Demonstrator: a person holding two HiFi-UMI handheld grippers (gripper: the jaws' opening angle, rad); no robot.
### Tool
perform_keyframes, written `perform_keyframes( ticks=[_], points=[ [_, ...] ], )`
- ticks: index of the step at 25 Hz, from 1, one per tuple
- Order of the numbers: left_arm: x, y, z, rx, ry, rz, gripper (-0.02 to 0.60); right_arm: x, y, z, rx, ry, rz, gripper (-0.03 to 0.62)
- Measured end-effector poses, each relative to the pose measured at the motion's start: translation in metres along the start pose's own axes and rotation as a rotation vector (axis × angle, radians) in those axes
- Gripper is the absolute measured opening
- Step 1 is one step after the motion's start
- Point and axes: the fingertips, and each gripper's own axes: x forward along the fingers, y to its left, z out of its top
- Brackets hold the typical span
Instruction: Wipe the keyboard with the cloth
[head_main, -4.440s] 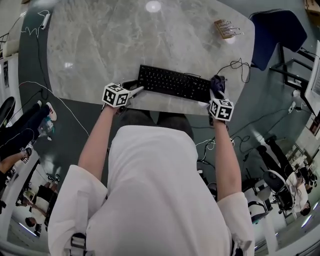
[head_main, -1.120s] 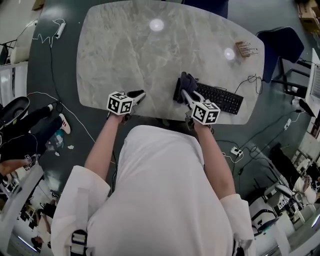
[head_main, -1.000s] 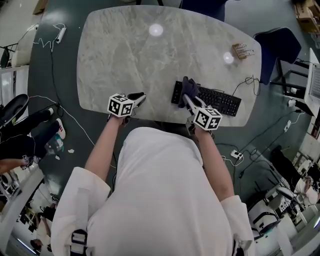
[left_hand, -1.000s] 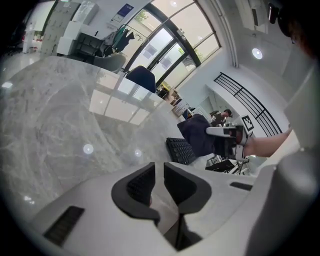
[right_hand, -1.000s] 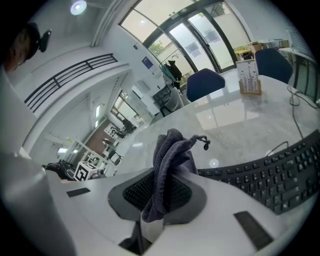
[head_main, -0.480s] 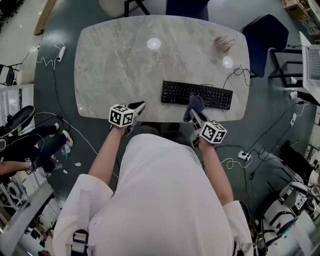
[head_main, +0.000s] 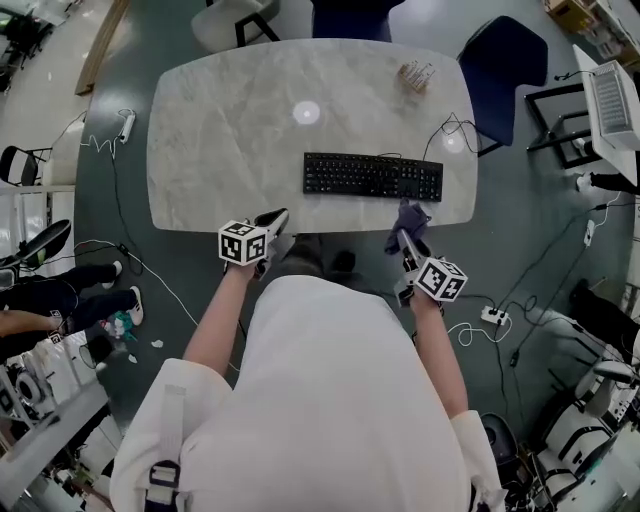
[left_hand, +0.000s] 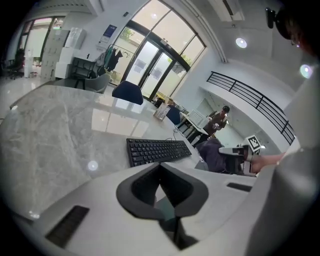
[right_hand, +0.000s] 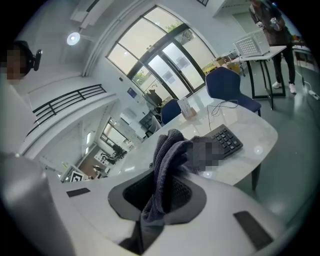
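Note:
The black keyboard (head_main: 373, 176) lies flat near the front edge of the marble table (head_main: 230, 130); it also shows as keyboard (left_hand: 155, 150) and keyboard (right_hand: 227, 140). My right gripper (head_main: 405, 238) is shut on the dark purple cloth (head_main: 408, 220), held in the air just off the table's front edge, below the keyboard's right end. The cloth (right_hand: 167, 160) bunches up out of the right gripper (right_hand: 162, 195). My left gripper (head_main: 277, 217) hovers at the front edge, left of the keyboard. The left gripper (left_hand: 161, 172) has just been closing and is shut with nothing between its fingers.
A small packet (head_main: 416, 73) lies at the table's far right corner. A black cable (head_main: 455, 135) runs off the right side. Blue chairs (head_main: 500, 55) stand behind the table. A power strip (head_main: 492, 316) and cords lie on the floor at right.
The right gripper carried the cloth from the keyboard's left end rightward along it, then back off the table's front edge. The left gripper drew back slightly. The head view rose.

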Motion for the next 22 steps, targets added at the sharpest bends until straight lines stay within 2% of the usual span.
perform_keyframes(
  ticks=[5, 10, 14, 18, 22],
  points=[
    [-0.026, -0.038, -0.012, -0.022, -0.044, -0.033, 0.008, -0.052, -0.01, 0.018, -0.011, -0.09, -0.008, 0.06],
    [-0.055, -0.059, -0.011, -0.011, -0.093, -0.008, 0.008, -0.094, -0.015, 0.044, -0.076, -0.218, -0.071, 0.06],
    [-0.076, -0.07, -0.008, -0.007, -0.117, -0.013, 0.007, -0.111, -0.006, 0.043, -0.085, -0.241, -0.07, 0.06],
    [-0.087, -0.073, 0.003, 0.014, -0.128, -0.031, 0.007, -0.117, 0.01, 0.044, -0.111, -0.261, -0.075, 0.06],
    [-0.084, -0.075, 0.01, 0.072, -0.111, -0.065, 0.008, -0.124, 0.022, 0.053, -0.111, -0.33, -0.097, 0.06]
  ],
)
